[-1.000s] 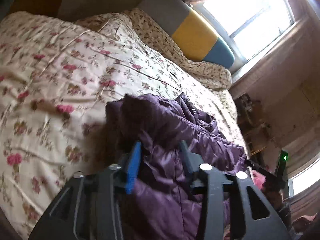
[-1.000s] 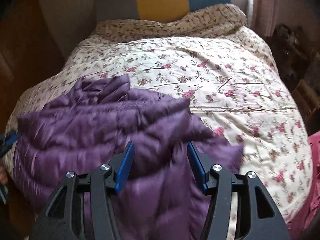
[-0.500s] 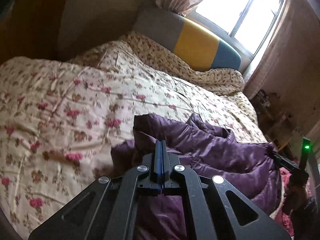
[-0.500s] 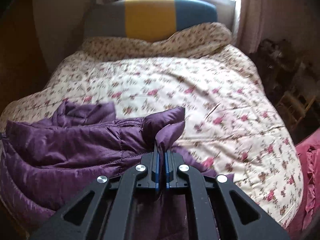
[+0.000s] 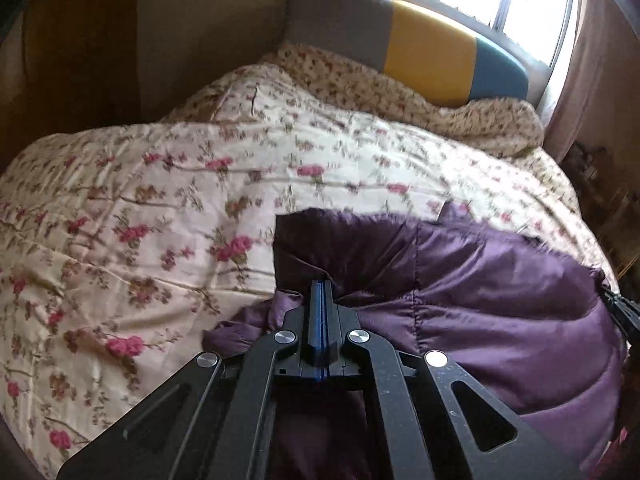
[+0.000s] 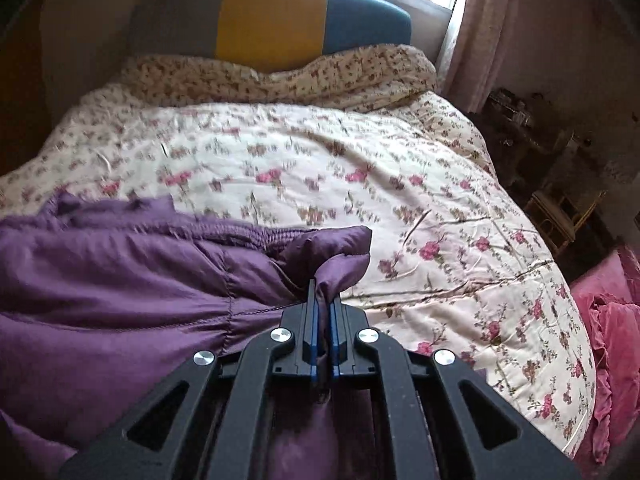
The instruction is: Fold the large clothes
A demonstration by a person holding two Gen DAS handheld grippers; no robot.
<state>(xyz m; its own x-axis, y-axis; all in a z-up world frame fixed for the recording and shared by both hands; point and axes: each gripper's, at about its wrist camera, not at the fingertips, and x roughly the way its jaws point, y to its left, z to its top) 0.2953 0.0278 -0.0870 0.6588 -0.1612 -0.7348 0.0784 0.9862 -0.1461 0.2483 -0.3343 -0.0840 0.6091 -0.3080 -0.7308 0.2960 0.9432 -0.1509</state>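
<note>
We have the purple puffer jacket (image 6: 120,280) on the floral quilt (image 6: 320,168), left gripper (image 5: 321,292) and right gripper (image 6: 324,300) each clamped on what seems its edge; we should lift evenly, keeping it taut.

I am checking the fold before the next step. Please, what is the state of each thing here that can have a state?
Purple jacket: bunched on the bed, not folded flat.
Left gripper: shut on jacket fabric.
Right gripper: shut on a jacket edge.
Floral quilt: spread over the bed, wrinkled.
Curtain: drawn aside, window uncovered.
</note>
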